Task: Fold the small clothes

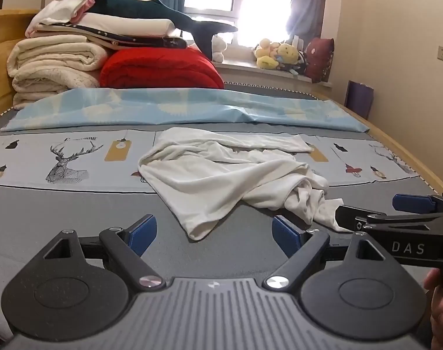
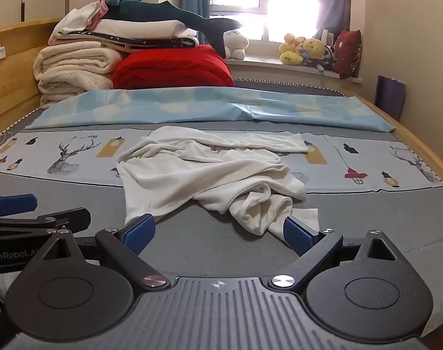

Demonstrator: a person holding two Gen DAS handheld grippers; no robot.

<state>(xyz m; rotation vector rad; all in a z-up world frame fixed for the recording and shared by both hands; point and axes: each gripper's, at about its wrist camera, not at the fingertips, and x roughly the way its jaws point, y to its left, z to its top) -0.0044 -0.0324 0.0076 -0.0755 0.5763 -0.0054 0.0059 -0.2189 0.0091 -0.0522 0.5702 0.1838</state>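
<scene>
A crumpled white garment (image 1: pixel 221 175) lies on the grey bedsheet (image 1: pixel 75 210), also in the right wrist view (image 2: pixel 204 175). My left gripper (image 1: pixel 214 233) is open and empty, just short of the garment's near hem. My right gripper (image 2: pixel 218 232) is open and empty, with the garment's bunched end by its right blue pad (image 2: pixel 297 232). The right gripper also shows at the right edge of the left wrist view (image 1: pixel 379 213), beside the garment's bunched end. The left gripper shows at the left edge of the right wrist view (image 2: pixel 40 210).
A light blue sheet (image 1: pixel 177 108) lies across the bed behind the garment. Folded cream blankets (image 1: pixel 52 67), a red quilt (image 1: pixel 160 67) and a plush shark (image 1: pixel 163 11) are stacked at the far left. Stuffed toys (image 1: pixel 280 54) sit on the windowsill. A wooden bed rail (image 1: pixel 396 145) runs along the right.
</scene>
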